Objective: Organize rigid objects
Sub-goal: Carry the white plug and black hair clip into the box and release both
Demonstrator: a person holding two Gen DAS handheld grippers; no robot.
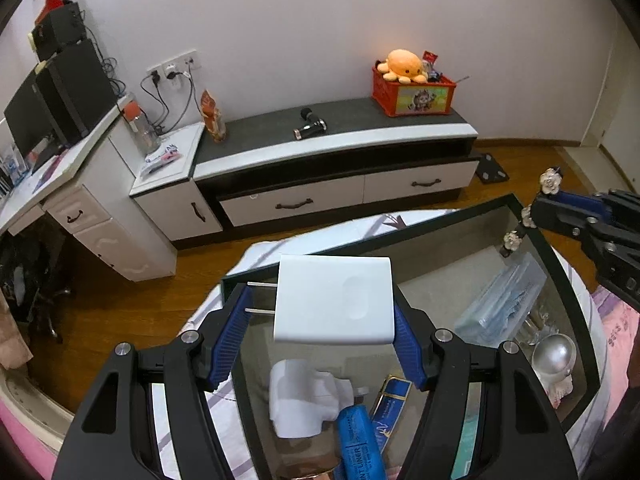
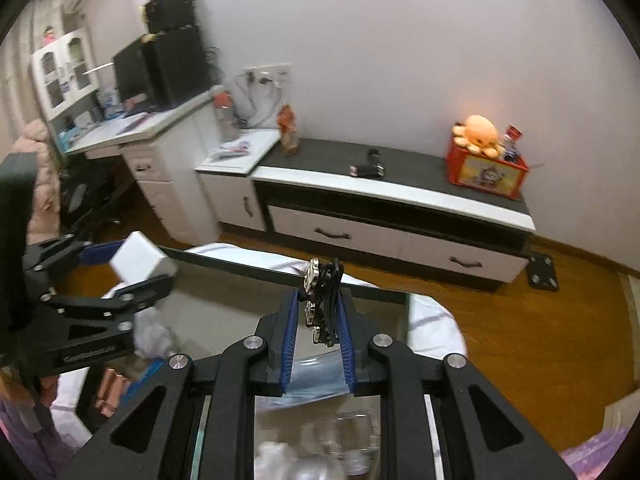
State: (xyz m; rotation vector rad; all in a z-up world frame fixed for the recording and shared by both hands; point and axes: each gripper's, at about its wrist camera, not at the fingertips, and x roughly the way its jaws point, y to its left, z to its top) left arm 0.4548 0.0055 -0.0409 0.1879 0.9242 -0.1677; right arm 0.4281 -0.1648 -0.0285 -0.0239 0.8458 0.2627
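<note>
L gripper (image 1: 324, 320) is about half open, blue pads pressed on both sides of a white box (image 1: 334, 298), which it holds up above the glass tabletop (image 1: 452, 240). R gripper (image 2: 319, 312) is squeezed fully closed on a black hair clip w/ silver flowers (image 2: 316, 296); clip stands upright between the pads and sticks out past the tips. In the left wrist view the R gripper (image 1: 532, 216) sits at the far right edge, the flowered clip (image 1: 550, 184) poking out of it.

Containers: red crate (image 1: 414, 94) at the far right end of the TV cabinet (image 1: 332, 152), w/ an orange octopus plush (image 1: 402, 66) on top plus small items too tiny to tell. Under the glass, a lower level shows a clear plastic bag w/ blue stuff (image 1: 500, 300), a silver ball (image 1: 554, 354), a white moulded piece (image 1: 300, 398), a blue tube marked "liner" (image 1: 358, 440) and a dark blue flat box (image 1: 390, 404). Exact contents of the bag: can't tell.

Surface & room: dark-framed glass table over a light patterned cloth, wood floor (image 1: 140, 308) around it. Black handheld device (image 1: 310, 124) lies mid-cabinet; orange figurine (image 1: 212, 116) at its left end. Far left: white desk (image 1: 80, 184) w/ monitor and black speakers, wall sockets w/ cables above. Right wrist view is somewhat blurred.
</note>
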